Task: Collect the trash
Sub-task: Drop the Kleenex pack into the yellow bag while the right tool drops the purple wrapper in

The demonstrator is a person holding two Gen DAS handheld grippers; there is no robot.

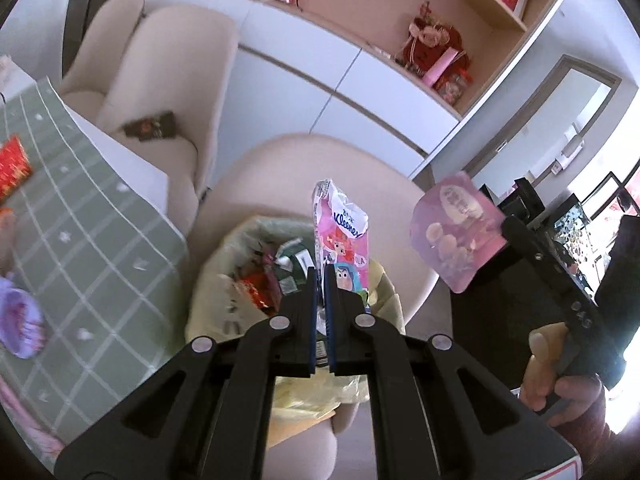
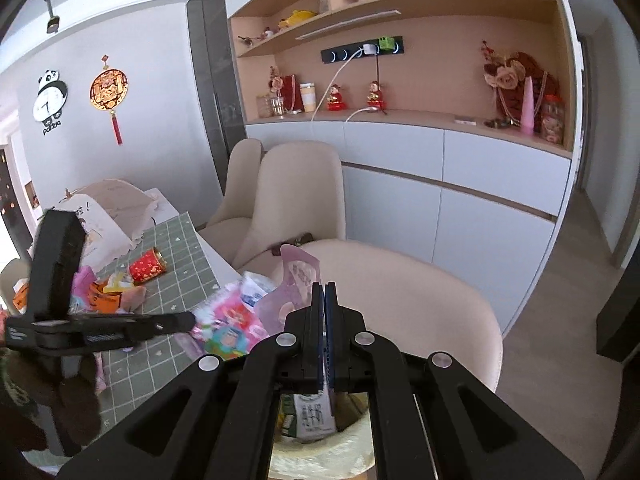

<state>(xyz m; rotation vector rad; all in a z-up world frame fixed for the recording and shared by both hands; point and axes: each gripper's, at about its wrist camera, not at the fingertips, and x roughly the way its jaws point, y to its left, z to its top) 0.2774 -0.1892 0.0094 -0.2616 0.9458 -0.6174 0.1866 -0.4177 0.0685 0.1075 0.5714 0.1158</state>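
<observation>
My left gripper [image 1: 320, 270] is shut on a pink Kleenex tissue wrapper [image 1: 342, 236] and holds it upright over the trash bin [image 1: 224, 276], which has a pale liner and holds several wrappers. My right gripper [image 2: 324, 286] is shut on a purple snack pouch [image 2: 298, 280]; the pouch also shows in the left wrist view [image 1: 456, 232], to the right of the bin. In the right wrist view the left gripper [image 2: 188, 322] holds the Kleenex wrapper [image 2: 228, 320] just left of my pouch, and the bin [image 2: 320, 452] lies below.
A table with a green checked cloth [image 1: 80, 240] is left of the bin, with a red packet [image 1: 12, 168], a purple wrapper [image 1: 20, 328] and more litter [image 2: 116, 288]. Beige chairs [image 2: 300, 196] and a white cabinet [image 2: 460, 200] stand behind.
</observation>
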